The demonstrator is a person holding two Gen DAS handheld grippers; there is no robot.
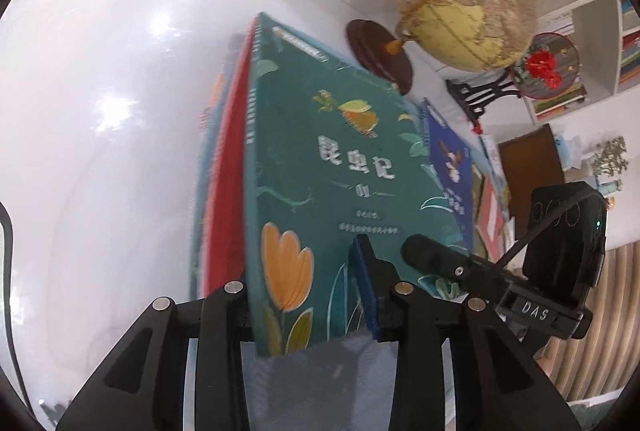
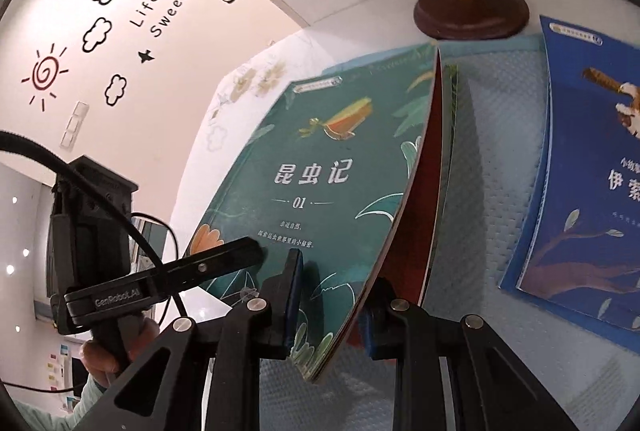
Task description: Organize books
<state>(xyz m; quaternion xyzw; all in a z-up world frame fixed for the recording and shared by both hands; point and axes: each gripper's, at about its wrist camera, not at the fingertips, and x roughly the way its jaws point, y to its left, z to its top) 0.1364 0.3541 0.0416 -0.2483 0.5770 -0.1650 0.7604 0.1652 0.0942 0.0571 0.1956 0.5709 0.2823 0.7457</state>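
Both grippers are holding the green book (image 2: 320, 171): right gripper (image 2: 332, 303) clamping it, left gripper's (image 1: 308, 295) jaws apart; globe (image 1: 464, 3) sitting at 1 o'clock.

A green book (image 2: 320, 191) with a painted insect, white title characters, "01" and an orange flower on its cover stands tilted on its lower edge at the front of a small bundle of books, a red one (image 1: 226, 183) directly behind it. The bundle is raised over a pale textured mat. Just beside it on that mat lies a blue book (image 2: 580, 191), flat and face up, with white characters and a brown-and-white creature on its cover.
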